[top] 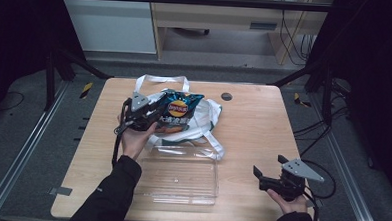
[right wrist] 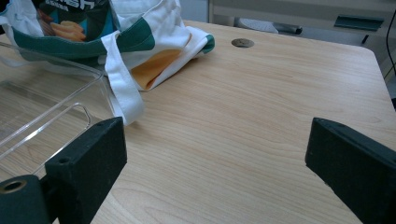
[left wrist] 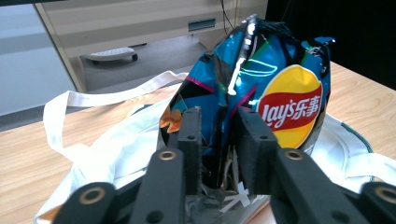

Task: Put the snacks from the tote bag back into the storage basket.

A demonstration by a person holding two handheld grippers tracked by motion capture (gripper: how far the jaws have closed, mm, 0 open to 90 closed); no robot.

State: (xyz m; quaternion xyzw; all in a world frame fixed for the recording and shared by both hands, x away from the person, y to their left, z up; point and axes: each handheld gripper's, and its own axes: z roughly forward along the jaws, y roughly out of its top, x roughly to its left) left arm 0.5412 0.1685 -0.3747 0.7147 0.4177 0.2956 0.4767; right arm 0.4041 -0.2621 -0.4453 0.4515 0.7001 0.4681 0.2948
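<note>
A blue crisp bag (left wrist: 261, 93) with a yellow-and-red Lay's logo and Chinese lettering is seen held upright over a white tote bag (top: 203, 122), its crumpled lower edge pinched between the black pads of the left gripper (left wrist: 218, 149). Its foil is creased and its top edge is ragged and bent. The tote bag, white with green trim and long white handles, is spread flat on the far left part of the wooden table, just beyond a clear plastic tray.
</note>
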